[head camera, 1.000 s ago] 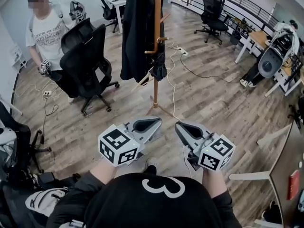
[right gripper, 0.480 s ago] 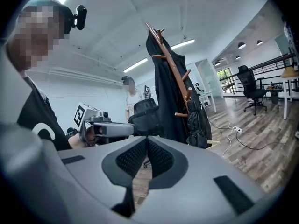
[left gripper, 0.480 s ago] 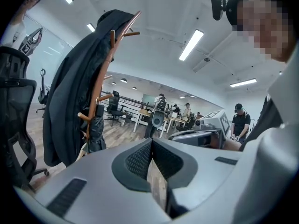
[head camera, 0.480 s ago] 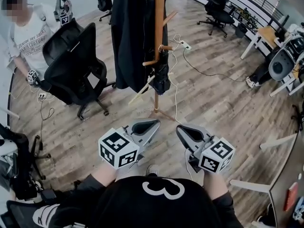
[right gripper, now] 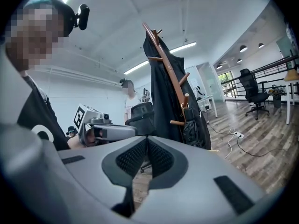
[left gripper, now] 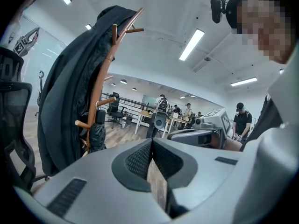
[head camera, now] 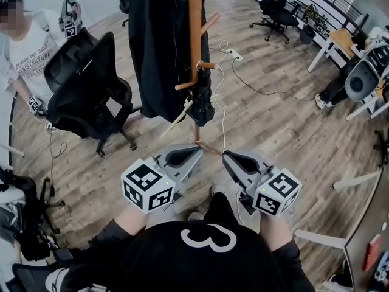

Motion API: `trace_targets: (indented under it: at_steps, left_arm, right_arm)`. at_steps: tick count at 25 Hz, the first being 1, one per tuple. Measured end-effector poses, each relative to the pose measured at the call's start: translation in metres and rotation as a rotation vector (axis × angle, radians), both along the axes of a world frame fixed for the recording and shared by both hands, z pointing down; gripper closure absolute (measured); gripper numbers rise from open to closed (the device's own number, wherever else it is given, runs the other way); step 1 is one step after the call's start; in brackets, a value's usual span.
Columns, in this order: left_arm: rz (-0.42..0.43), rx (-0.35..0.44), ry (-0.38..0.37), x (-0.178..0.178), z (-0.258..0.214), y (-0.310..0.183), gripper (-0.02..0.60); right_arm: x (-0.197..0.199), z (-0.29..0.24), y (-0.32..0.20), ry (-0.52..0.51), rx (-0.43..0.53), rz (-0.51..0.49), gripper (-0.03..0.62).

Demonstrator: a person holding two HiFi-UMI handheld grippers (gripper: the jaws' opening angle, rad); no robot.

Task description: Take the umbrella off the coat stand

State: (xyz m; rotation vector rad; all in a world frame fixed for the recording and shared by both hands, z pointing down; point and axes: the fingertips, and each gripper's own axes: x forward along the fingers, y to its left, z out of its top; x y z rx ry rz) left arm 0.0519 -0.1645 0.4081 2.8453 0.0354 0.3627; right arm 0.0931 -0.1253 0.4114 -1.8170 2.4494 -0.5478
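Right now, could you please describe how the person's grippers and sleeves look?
The left gripper and right gripper are light grey wedge-shaped shells with dark textured pads. Each carries a white cube printed with black square markers. The sleeves are black, on a black top bearing a white figure 3.

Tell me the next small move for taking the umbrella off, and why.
Probably bring the right gripper forward and up toward the umbrella, opening its jaws: it and the left gripper are shut, empty and short of the coat stand, where the umbrella hangs from a peg.
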Motion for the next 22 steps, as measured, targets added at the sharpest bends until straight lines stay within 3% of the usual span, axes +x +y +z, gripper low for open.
trace_targets:
  at_steps: [22]
  left_arm:
    - [-0.222, -0.01, -0.017, 0.06, -0.007, -0.073, 0.566]
  right_arm:
    - [0.081, -0.02, -0.093, 0.078, 0.021, -0.187, 0.565]
